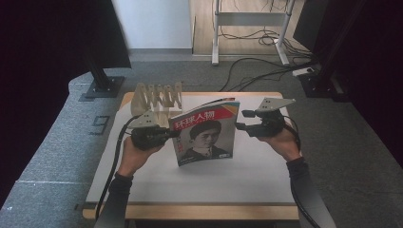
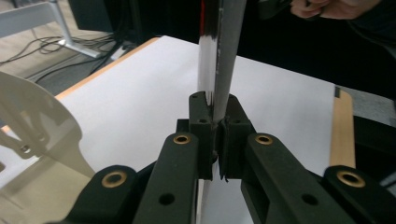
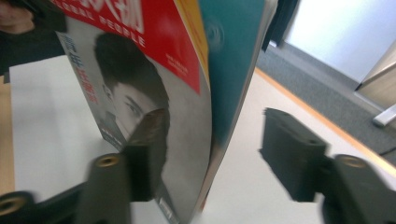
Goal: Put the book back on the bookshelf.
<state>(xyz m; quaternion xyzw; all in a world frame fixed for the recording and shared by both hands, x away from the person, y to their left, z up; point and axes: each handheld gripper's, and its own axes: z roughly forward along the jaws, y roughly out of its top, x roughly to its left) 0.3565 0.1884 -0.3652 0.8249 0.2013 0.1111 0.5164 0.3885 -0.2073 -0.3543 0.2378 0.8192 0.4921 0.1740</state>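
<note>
Fingers [image 2: 203, 126] of left gripper [image 1: 172, 134] clamped tight on magazine [image 1: 205, 135], pinching its edge from 9 o'clock. Magazine upright near centre of white table [image 1: 199, 178], cover facing the person. Right gripper [image 1: 240, 119] at 3 o'clock, jaws spread wide around magazine's other edge, not gripping. Wooden rack [image 1: 159, 97] at 11 o'clock, behind magazine.
</note>
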